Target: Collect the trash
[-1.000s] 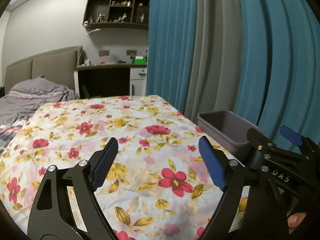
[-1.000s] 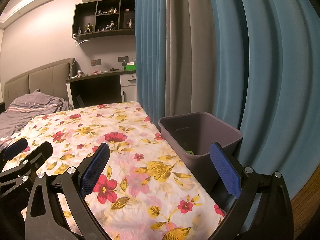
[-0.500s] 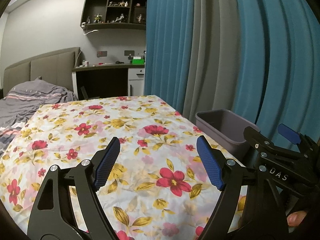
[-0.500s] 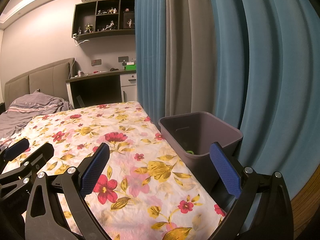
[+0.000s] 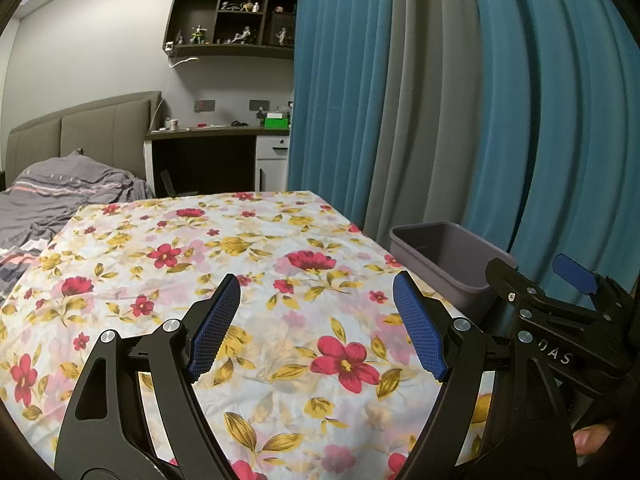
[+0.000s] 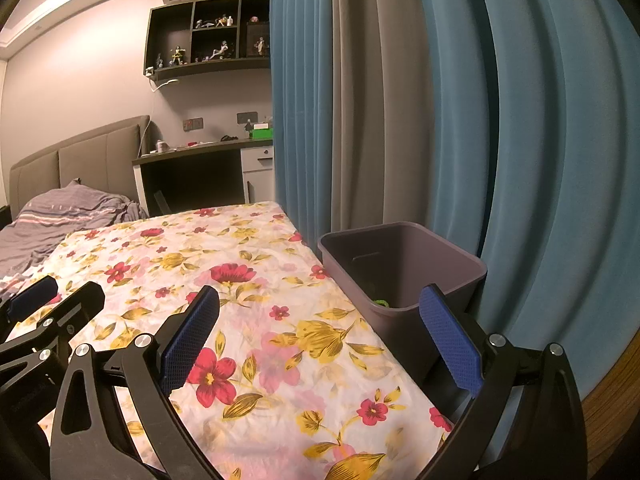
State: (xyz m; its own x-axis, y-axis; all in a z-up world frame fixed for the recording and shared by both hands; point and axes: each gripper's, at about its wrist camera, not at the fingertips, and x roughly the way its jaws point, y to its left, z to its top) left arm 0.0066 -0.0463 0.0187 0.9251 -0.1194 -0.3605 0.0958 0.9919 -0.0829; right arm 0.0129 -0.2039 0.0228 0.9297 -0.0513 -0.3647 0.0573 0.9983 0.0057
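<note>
Both grippers are just hanging over the tabletop with the white, red-and-yellow floral cloth (image 5: 248, 264). Left gripper (image 5: 318, 332) has its blue-padded jaws spread wide, nothing between them. Same with the right gripper (image 6: 320, 344), jaws apart and holding nothing. The grey plastic rectangular bin (image 6: 404, 264) sits at the cloth's right edge, right up against the teal and grey curtains (image 6: 440, 100). Down inside there's a small green bit of trash (image 6: 380, 303), barely visible past the rim.
</note>
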